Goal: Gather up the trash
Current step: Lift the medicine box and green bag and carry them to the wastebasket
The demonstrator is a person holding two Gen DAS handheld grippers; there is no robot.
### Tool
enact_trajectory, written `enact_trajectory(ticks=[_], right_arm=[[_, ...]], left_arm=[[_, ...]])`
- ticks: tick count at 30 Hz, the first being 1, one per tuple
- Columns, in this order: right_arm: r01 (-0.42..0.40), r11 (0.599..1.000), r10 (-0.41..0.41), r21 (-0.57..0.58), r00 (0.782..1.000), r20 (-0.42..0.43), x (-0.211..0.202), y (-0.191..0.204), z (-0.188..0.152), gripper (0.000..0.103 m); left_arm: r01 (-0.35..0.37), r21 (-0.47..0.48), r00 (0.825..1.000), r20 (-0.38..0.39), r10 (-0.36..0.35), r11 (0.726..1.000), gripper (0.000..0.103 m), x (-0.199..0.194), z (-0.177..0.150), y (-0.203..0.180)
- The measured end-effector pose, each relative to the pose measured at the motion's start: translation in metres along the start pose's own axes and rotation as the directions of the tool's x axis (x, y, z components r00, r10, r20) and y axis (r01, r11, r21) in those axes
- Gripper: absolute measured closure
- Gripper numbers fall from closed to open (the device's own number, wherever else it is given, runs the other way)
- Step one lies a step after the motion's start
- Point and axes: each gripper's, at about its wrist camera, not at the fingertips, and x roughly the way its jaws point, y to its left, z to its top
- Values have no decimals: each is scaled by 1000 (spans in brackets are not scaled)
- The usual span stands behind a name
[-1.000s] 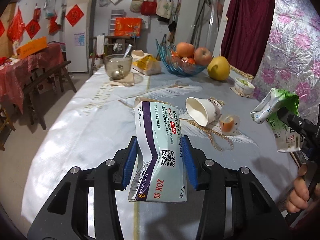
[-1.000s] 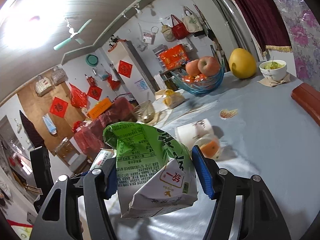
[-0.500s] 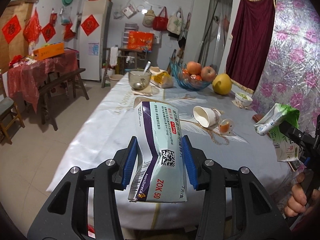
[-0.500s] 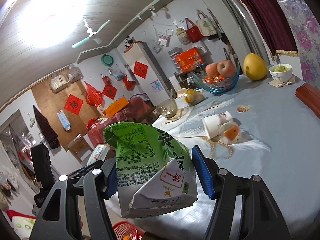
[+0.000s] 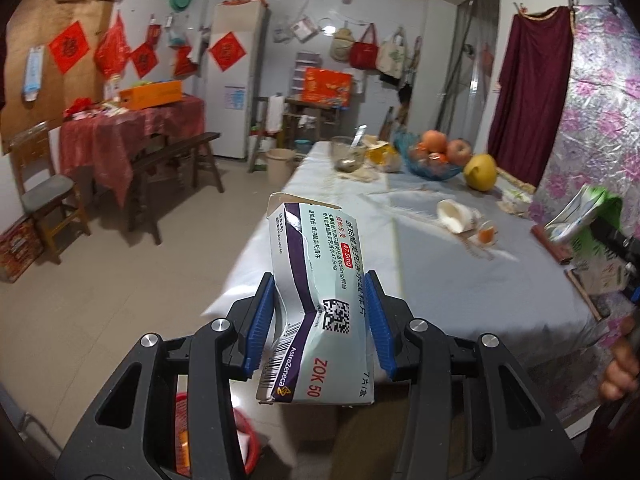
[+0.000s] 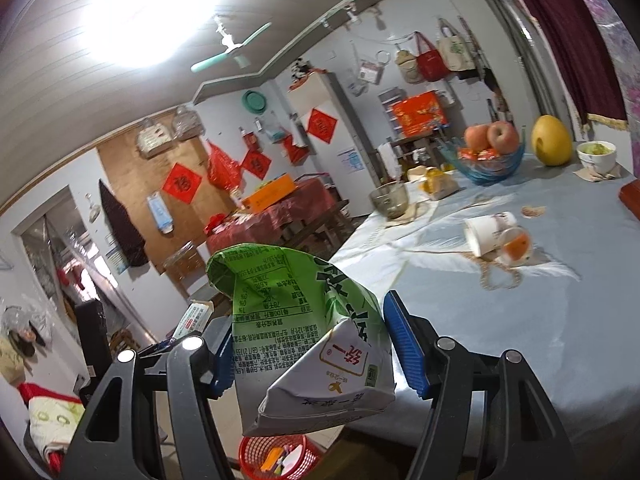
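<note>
The left gripper [image 5: 320,322] is holding a crumpled medicine box [image 5: 316,300] between its blue pads [image 5: 262,320], which are pressing in on both sides so that the box is creasing near the barcode. The box is standing upright with its open flap at the top, and it is hanging in the air off the near end of the table [image 5: 420,272], over the floor. Below the gripper, a red basket [image 5: 244,440] is sitting on the floor, partly hidden by the gripper's black frame. The right gripper [image 6: 316,340] is holding a crushed green and white carton [image 6: 304,328] between its blue pads [image 6: 404,344]; the pads are standing fairly wide apart because the carton is bulky. This carton is also hanging in the air, off the table's near left corner, and the same basket [image 6: 280,456] is showing below it with scraps inside. In the left view, the carton [image 5: 588,236] and a hand [image 5: 620,364] gripping the right tool are appearing at the far right edge. On the table, a paper cup [image 6: 490,232] is lying on its side, touching a small clear cup [image 6: 516,246] with something orange in it. Farther along the table a glass bowl [image 6: 390,200], a blue fruit bowl [image 6: 488,160], a yellow pomelo [image 6: 552,140] and a small white bowl [image 6: 598,156] are sitting.
</note>
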Motion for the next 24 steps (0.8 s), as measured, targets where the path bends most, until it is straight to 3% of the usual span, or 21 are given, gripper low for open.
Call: enact_trajectory(ticks=[5, 12, 19, 24], right_arm=[[-31, 999, 29, -40, 999, -41, 8, 30, -9, 38], [-73, 994, 62, -83, 990, -124, 30, 69, -27, 38], [-96, 989, 70, -108, 973, -221, 56, 96, -47, 38], [-102, 989, 68, -110, 957, -284, 76, 107, -61, 38]], left_arm=[[-75, -3, 997, -27, 74, 997, 58, -14, -26, 35], [-144, -52, 979, -153, 134, 988, 58, -8, -75, 93], [-153, -129, 941, -322, 105, 980, 58, 25, -128, 140], [-152, -156, 920, -384, 82, 976, 58, 46, -158, 155]])
